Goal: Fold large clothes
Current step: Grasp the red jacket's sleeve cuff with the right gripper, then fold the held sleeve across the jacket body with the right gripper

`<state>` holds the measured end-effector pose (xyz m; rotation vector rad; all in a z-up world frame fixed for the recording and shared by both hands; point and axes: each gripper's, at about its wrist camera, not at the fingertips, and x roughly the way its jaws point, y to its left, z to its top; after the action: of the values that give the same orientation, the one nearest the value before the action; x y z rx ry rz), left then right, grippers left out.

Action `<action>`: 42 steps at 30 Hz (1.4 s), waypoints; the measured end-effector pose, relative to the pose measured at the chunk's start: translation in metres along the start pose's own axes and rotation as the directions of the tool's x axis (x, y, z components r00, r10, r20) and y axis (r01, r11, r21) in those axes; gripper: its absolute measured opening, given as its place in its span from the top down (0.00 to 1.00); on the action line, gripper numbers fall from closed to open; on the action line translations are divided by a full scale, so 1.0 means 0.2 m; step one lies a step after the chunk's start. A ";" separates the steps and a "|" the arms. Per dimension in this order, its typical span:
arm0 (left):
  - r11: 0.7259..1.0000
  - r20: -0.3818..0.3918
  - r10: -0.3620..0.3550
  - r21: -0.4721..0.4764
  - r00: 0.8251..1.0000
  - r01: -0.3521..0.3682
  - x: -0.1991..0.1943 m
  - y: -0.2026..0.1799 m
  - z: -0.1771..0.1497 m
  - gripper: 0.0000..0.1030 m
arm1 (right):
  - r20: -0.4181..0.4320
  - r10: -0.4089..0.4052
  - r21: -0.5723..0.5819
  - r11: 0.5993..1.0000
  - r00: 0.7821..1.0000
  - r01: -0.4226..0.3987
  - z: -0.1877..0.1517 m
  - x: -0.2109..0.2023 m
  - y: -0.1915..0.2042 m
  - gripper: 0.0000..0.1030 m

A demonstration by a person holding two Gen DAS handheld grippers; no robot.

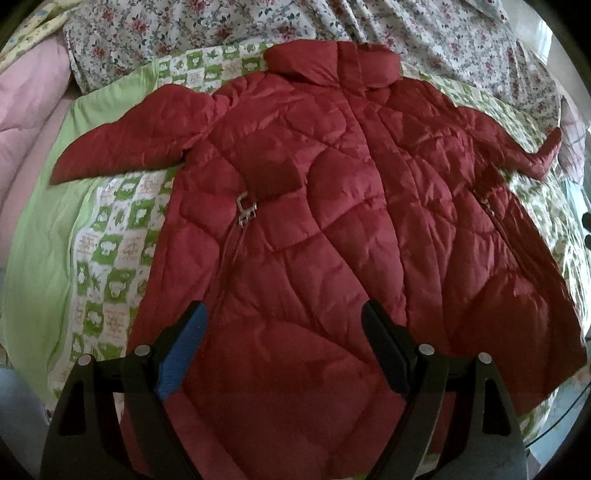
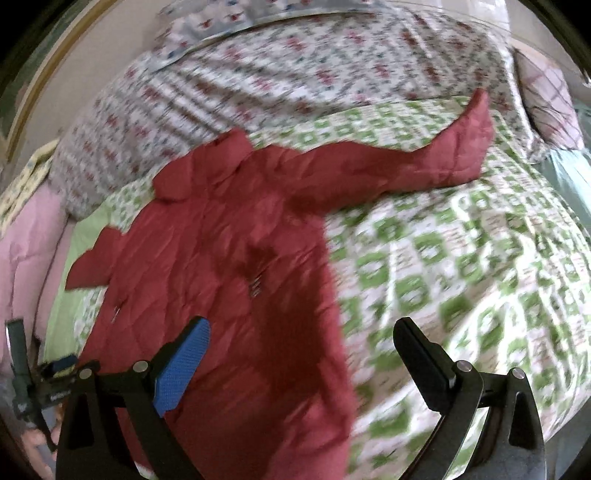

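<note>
A red quilted coat lies spread flat, front up, on a green-and-white patterned sheet, collar at the far end and both sleeves stretched out sideways. My left gripper is open and empty, above the coat's lower hem. In the right wrist view the coat lies to the left, its right sleeve reaching far right. My right gripper is open and empty, above the coat's lower right edge. The left gripper also shows in the right wrist view at the far left.
A floral quilt is bunched along the far side of the bed. A pink blanket lies at the left. A checked pillow sits at the far right. The right wrist view is motion-blurred.
</note>
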<state>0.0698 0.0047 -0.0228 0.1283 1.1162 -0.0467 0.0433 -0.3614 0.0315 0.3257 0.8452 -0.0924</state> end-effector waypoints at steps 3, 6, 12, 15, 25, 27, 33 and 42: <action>1.000 0.020 0.025 0.010 0.999 -0.025 0.02 0.01 0.04 0.17 | 0.019 -0.020 0.058 0.998 1.000 0.019 0.13 0.04 -0.14 0.03; 0.999 0.031 0.040 0.007 0.999 -0.040 0.04 0.02 0.09 0.17 | 0.033 -0.063 0.120 0.991 0.997 0.059 0.29 0.12 -0.29 0.03; 1.000 0.023 0.022 0.005 0.999 -0.022 0.09 0.04 0.16 0.17 | 0.074 -0.146 0.260 0.958 0.987 0.122 0.57 0.28 -0.61 0.03; 1.000 0.016 0.009 0.002 1.000 -0.009 0.12 0.04 0.18 0.17 | 0.079 -0.199 0.304 0.938 0.977 0.166 0.67 0.36 -0.73 0.04; 0.998 -0.002 -0.056 0.000 0.998 0.056 0.21 0.02 0.23 0.17 | 0.044 -0.256 0.404 0.888 0.966 0.217 0.87 0.63 -0.99 0.27; 0.998 0.004 -0.056 0.003 0.998 0.056 0.22 0.02 0.25 0.17 | 0.050 -0.247 0.415 0.886 0.968 0.204 0.88 0.66 -1.02 0.38; 0.999 -0.001 -0.042 0.005 0.999 0.042 0.26 0.03 0.28 0.17 | 0.099 -0.212 0.355 0.920 0.972 0.165 0.89 0.66 -0.89 0.85; 0.998 -0.022 -0.057 -0.021 0.998 0.057 0.28 0.07 0.28 0.17 | 0.078 -0.016 0.182 0.983 0.997 0.002 0.88 0.59 -0.37 0.88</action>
<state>0.1452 0.0125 -0.0487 0.0784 1.1424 -0.0848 0.2332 -0.4820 0.0340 0.4868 0.7615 -0.1904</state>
